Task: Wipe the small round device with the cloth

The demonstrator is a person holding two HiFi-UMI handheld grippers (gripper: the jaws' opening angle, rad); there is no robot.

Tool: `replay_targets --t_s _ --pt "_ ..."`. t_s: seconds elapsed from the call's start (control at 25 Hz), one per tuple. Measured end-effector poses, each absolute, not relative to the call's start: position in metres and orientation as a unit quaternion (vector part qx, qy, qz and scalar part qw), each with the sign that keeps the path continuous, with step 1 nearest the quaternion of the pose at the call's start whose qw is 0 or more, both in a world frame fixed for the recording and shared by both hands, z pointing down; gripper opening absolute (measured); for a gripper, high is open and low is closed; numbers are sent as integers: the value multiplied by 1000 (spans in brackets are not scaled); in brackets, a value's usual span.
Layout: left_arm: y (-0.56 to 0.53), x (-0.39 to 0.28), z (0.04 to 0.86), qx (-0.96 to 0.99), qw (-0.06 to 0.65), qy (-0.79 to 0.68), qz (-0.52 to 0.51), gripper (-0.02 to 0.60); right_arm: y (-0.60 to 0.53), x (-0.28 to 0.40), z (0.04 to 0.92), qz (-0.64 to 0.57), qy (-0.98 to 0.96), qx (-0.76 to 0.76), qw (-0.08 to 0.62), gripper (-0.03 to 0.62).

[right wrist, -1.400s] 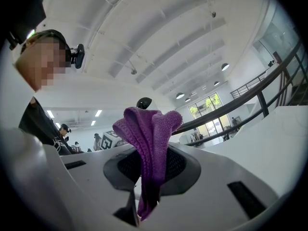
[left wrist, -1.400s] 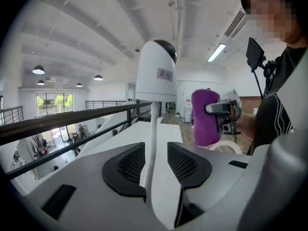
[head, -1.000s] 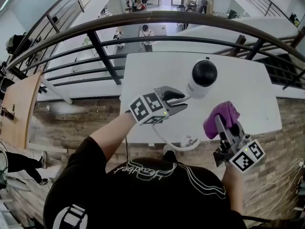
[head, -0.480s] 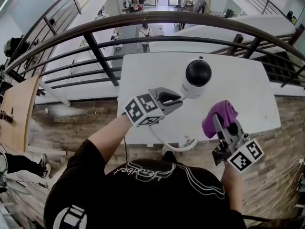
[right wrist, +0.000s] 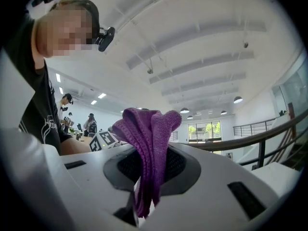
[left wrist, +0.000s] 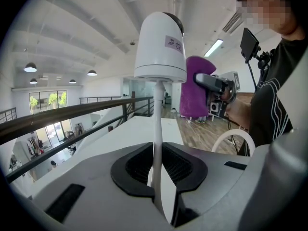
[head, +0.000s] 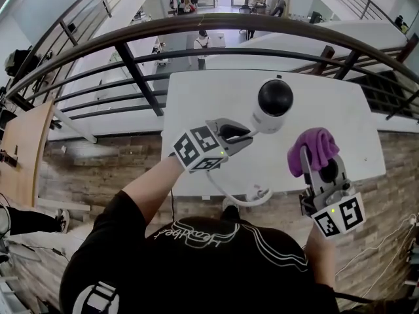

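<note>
The small round device (head: 273,103) is a white camera with a black dome, held up above the white table (head: 347,110) on a thin white stem (left wrist: 157,114). My left gripper (head: 243,136) is shut on that stem just below the device; its jaws have just been closing with the stem between them. In the left gripper view the device (left wrist: 160,47) stands upright straight above the jaws (left wrist: 157,165). To the right, apart from the device, my right gripper (head: 314,162) is shut on a purple cloth (head: 314,146). The cloth (right wrist: 149,143) bunches up out of its jaws.
A dark metal railing (head: 196,28) curves behind the table, with a drop to a lower floor beyond it. A white cable loop (head: 252,198) hangs off the table's near edge. A brick-patterned floor lies to both sides.
My left gripper's jaws have narrowed onto the stem. The right gripper has risen with the cloth and rolled, so its marker cube now faces more squarely upward.
</note>
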State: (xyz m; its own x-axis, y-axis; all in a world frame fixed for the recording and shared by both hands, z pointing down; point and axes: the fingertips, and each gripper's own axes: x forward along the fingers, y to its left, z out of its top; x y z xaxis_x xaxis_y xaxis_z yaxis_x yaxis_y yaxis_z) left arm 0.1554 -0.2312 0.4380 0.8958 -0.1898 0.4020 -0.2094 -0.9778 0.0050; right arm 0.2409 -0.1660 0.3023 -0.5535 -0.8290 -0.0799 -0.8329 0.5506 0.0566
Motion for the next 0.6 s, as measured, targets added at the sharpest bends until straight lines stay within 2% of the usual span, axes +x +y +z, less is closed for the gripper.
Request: replay_targets --t_s 0.2,0.6 --pt "-231 155 438 973 26 -100 206 61 -170 239 268 167 856 -489 0 58" --pt "-231 155 435 973 31 -96 206 61 -156 197 237 474 742 -459 -114 58"
